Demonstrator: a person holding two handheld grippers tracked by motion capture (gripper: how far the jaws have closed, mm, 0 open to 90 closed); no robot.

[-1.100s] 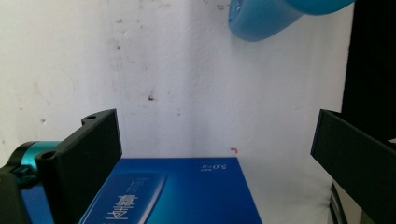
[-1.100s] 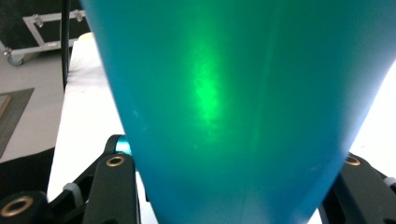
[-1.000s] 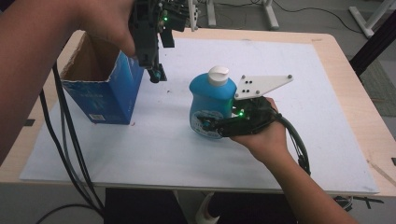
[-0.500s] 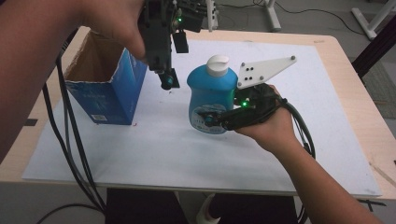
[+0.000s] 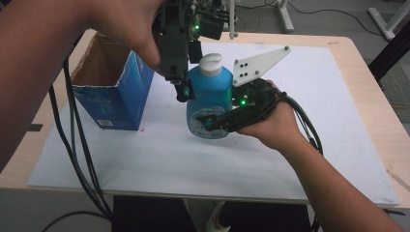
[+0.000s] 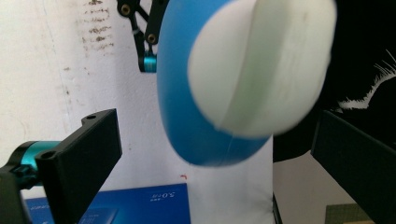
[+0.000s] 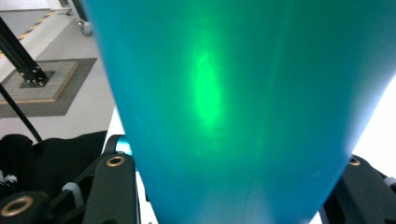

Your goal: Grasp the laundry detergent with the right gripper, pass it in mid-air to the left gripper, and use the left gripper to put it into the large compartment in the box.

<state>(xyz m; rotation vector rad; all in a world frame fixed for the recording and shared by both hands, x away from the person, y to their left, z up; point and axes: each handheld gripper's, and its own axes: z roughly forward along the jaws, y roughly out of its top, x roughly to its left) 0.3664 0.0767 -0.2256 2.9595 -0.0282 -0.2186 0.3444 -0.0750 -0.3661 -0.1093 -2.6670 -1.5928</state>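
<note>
Bottle (image 5: 209, 96) clamped between right gripper (image 5: 209, 124) fingers; cap seemingly between open left gripper (image 5: 181, 89) fingers.

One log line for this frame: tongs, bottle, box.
right tongs: shut on blue bottle | left tongs: open, astride white cap | blue box: open-topped, left of bottle

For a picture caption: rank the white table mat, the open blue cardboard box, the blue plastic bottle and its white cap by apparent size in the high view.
1. White table mat
2. Open blue cardboard box
3. Blue plastic bottle, raised nearer the camera, so unsure against the box
4. White cap
</note>
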